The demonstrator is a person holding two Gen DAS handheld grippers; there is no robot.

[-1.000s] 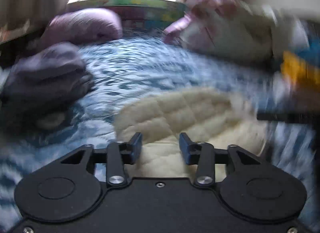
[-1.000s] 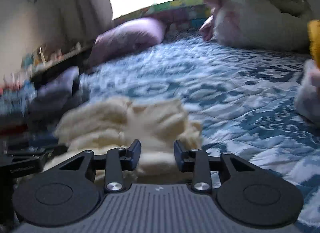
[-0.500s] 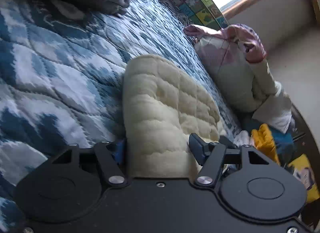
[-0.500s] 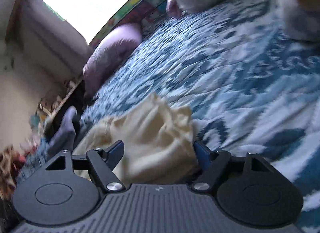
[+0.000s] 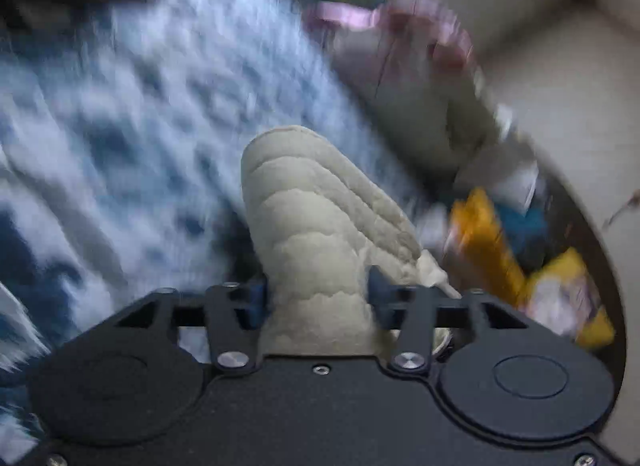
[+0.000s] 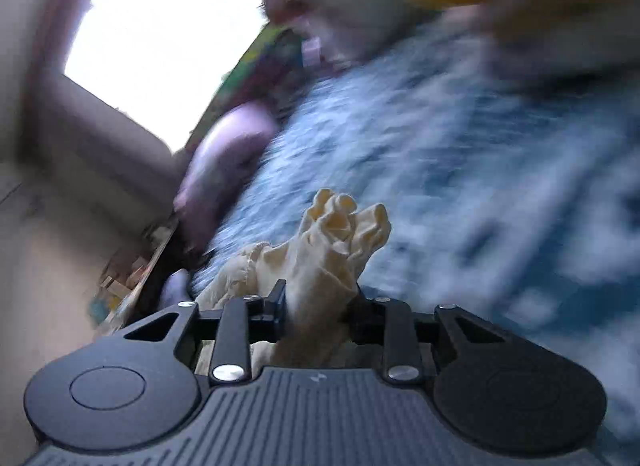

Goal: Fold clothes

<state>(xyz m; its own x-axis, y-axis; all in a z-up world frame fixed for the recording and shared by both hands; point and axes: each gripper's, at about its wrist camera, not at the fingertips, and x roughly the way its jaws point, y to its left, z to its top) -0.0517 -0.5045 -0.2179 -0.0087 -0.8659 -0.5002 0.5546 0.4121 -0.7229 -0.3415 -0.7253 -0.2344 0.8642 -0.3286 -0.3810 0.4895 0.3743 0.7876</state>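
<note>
A bed covered by a blue-and-white patterned quilt (image 5: 152, 113) is seen, blurred. On the quilt, a lilac pillow (image 6: 228, 153) is laid at its far edge, and a pale bundled blanket (image 5: 420, 105) at its right side.

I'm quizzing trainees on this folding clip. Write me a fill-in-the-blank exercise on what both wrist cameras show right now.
1. Each claw is shut on a garment of ____ colour.
2. In the left claw the cream garment shows a ____ surface of puffy rows.
3. In the right claw the fabric is ____ into wrinkled folds rather than flat.
4. The bedspread under both is patterned white and ____.

Missing words: cream; quilted; bunched; blue
</note>
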